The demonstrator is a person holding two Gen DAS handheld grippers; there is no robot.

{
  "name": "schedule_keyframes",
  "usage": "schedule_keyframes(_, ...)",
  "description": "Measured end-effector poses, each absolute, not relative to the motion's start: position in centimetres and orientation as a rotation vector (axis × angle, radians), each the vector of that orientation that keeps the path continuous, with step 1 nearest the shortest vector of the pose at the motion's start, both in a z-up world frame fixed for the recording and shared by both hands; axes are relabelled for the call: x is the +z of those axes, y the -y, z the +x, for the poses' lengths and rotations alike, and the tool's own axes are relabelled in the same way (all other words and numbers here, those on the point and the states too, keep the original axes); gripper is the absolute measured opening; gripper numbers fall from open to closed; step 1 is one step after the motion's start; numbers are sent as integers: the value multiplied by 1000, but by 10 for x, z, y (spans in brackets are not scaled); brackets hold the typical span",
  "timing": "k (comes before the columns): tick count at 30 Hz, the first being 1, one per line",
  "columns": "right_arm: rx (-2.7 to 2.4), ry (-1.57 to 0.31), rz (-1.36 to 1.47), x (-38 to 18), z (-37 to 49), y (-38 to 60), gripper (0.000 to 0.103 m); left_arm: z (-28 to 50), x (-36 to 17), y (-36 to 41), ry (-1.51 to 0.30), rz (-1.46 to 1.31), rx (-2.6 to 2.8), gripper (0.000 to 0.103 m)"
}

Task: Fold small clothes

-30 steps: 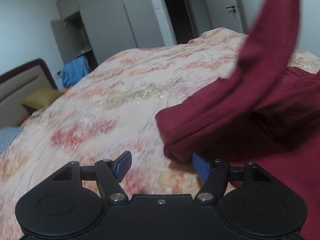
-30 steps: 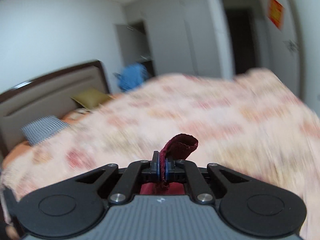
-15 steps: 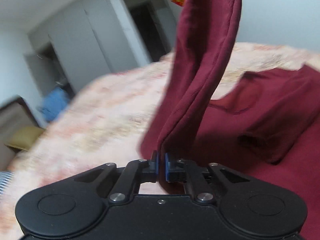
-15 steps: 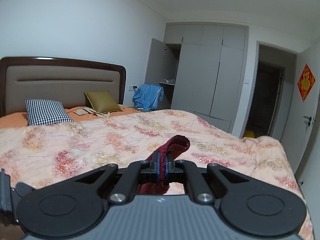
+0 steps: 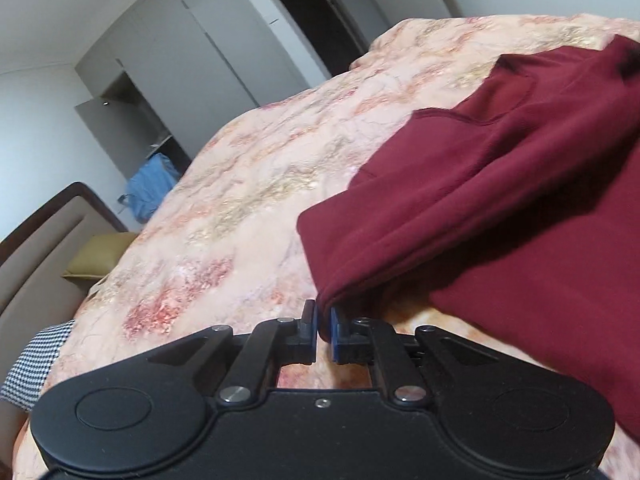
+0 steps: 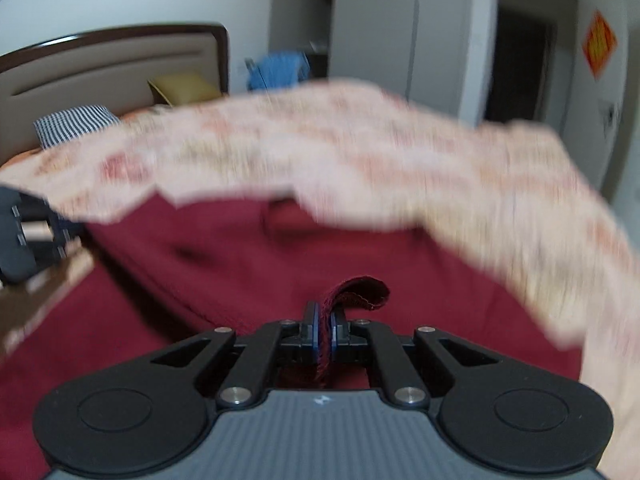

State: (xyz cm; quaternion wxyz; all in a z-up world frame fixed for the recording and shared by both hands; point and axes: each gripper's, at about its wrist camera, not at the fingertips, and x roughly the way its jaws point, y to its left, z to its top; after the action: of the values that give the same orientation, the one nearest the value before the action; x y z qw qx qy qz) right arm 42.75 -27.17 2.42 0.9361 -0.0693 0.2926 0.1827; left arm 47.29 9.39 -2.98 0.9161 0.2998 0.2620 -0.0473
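A dark red garment (image 5: 500,184) lies on the floral bedspread (image 5: 248,184), with one layer folded over the rest. My left gripper (image 5: 323,320) is shut on the folded corner of the garment, low over the bed. In the blurred right wrist view the same dark red garment (image 6: 240,264) spreads below. My right gripper (image 6: 324,320) is shut on a hemmed edge of it, and a short loop of cloth sticks up past the fingers. The left gripper shows at the left edge of the right wrist view (image 6: 24,236).
The bed has a brown headboard (image 6: 112,60), a checked pillow (image 5: 32,360) and an olive pillow (image 5: 100,252). Grey wardrobes (image 5: 192,48) with a blue cloth (image 5: 150,188) and a dark doorway (image 5: 316,4) stand beyond the bed.
My left gripper closed on the garment's corner. Both grippers then lowered the lifted red cloth, which now lies folded over the garment on the bed.
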Motion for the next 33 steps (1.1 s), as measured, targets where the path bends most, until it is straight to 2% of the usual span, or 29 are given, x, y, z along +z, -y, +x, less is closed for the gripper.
schedule_keyframes(1,369,-625,-126,14,424,275,7,470,-28,-95,-551,624,-108,18)
schedule_keyframes(3,355,-645,-88,1,416,283,11,462,-25,-99,-580,634,-108,37)
schedule_keyframes(5,346,-639,-22,0,407,297,25,446,-19,-99,-573,619,-95,80)
schedule_keyframes(6,343,-637,6,2,405,303,30,436,-14,-100,-570,590,-88,88)
schedule_keyframes(7,337,-633,27,4,402,309,41,432,-10,-100,-575,549,-83,94)
schedule_keyframes(8,332,-626,44,7,400,313,50,429,-6,-103,-584,497,-84,94)
schedule_keyframes(11,320,-606,80,16,399,322,62,433,9,-112,-618,324,-79,97)
schedule_keyframes(13,294,-594,102,21,404,325,63,450,16,-116,-619,215,-23,102)
schedule_keyframes(15,234,-586,100,21,413,324,62,474,19,-113,-630,145,91,102)
schedule_keyframes(18,210,-590,129,16,427,320,51,513,10,-107,-700,107,179,100)
schedule_keyframes(19,209,-596,135,13,430,318,40,522,7,-105,-730,104,185,88)
schedule_keyframes(20,208,-603,134,11,433,317,27,527,3,-104,-752,92,184,71)
schedule_keyframes(21,211,-608,132,11,435,316,22,530,1,-105,-762,61,165,61)
schedule_keyframes(23,221,-599,137,13,434,315,15,530,0,-107,-769,-7,116,30)
schedule_keyframes(25,226,-579,113,16,432,313,14,528,-1,-105,-762,-14,123,21)
schedule_keyframes(26,224,-582,99,15,432,312,14,527,-3,-103,-762,7,133,18)
schedule_keyframes(31,206,-638,78,0,435,311,14,524,-14,-94,-756,88,146,19)
schedule_keyframes(33,202,-625,66,5,428,311,20,517,-7,-94,-739,93,159,29)
